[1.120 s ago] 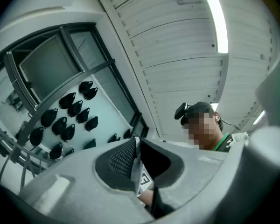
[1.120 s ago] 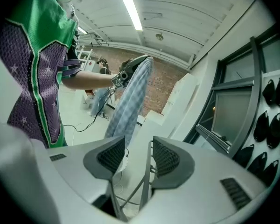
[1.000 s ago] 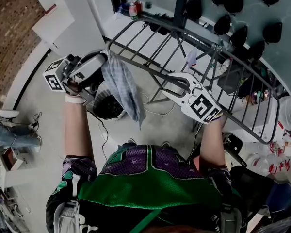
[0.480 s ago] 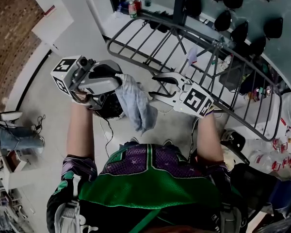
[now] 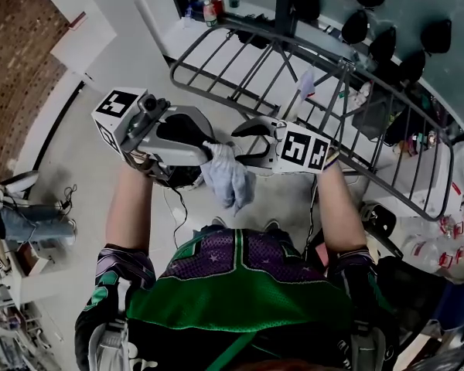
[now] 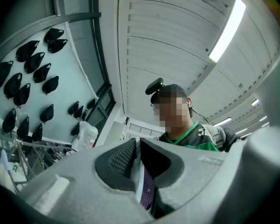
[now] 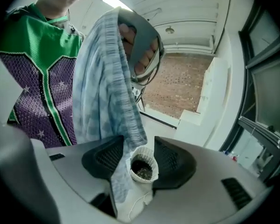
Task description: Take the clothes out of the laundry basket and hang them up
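Now the left gripper (image 5: 213, 151) clamps the checked cloth (image 5: 229, 180); the right gripper (image 5: 243, 144) has its jaws just opening loosely around it. It's not on the drying rack (image 5: 346, 68) yet.

Black pods (image 5: 355, 27) are hanging on the teal wall (image 5: 398, 6) ahead of me, bottles (image 5: 209, 9) are standing on the white ledge (image 5: 179, 31), and a ceiling light (image 6: 227, 29) is glowing.

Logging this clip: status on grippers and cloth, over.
Left gripper shut on blue-grey cloth. Right gripper jaws have just been opening, cloth hanging between, not pinched. Not yet on drying rack.
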Action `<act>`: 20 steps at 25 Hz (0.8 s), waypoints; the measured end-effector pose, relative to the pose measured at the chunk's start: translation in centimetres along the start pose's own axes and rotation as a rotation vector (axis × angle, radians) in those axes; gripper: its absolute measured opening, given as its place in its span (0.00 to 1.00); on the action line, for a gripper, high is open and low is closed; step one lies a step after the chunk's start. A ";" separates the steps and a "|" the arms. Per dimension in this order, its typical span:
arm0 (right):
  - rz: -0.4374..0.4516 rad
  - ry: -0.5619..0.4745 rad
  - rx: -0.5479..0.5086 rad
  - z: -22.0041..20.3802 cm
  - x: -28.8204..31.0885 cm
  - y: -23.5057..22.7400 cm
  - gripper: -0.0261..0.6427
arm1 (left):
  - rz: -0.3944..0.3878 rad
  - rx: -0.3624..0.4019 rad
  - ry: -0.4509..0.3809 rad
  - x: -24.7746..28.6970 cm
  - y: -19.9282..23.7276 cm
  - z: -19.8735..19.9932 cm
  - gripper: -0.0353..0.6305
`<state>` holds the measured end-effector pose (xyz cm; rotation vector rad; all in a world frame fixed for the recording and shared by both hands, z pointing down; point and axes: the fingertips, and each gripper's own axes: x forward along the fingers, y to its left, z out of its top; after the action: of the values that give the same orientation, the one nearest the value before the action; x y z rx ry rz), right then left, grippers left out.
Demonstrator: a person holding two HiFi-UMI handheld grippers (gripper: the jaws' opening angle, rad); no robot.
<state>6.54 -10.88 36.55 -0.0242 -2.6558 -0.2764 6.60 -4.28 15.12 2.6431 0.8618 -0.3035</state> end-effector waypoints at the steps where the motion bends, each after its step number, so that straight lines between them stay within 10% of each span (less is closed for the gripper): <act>1: 0.011 0.002 -0.013 0.1 0.1 0.2 0.33 | -0.001 -0.003 0.000 0.1 0.2 -0.1 0.11; 11: 0.005 -0.024 -0.059 0.4 0.0 1.4 0.15 | 0.057 0.006 -0.046 -1.2 0.9 0.3 0.11; 20: -0.170 -0.027 0.022 -1.2 -7.3 -0.3 0.08 | 0.223 0.046 -0.087 -3.4 2.4 1.1 0.11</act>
<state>13.55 -11.22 34.21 0.2065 -2.6910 -0.3038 5.24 -8.36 15.80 2.7137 0.5330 -0.3815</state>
